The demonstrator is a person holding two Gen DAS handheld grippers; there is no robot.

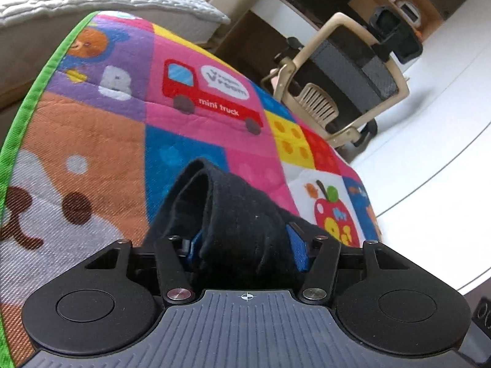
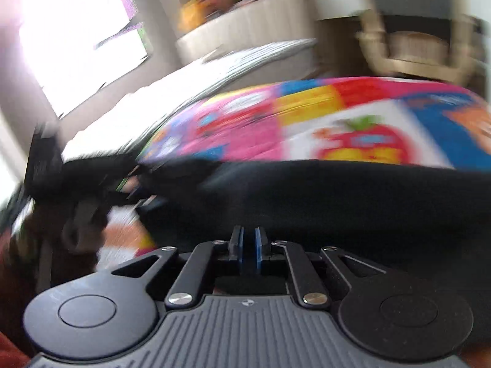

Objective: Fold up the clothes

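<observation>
Bunched black garment in left claw

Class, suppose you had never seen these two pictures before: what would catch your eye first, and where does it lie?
First, the bright patchwork play mat filling the left wrist view, with its red mini truck near the middle. Next, the black garment bunched between the left gripper fingers. In the blurred right wrist view, dark cloth lies across the mat before the right gripper.

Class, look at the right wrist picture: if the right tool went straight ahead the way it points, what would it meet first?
Most likely the black garment, which lies straight across the right tool. The colourful play mat comes behind it. The picture is blurred, so depth is uncertain.
</observation>
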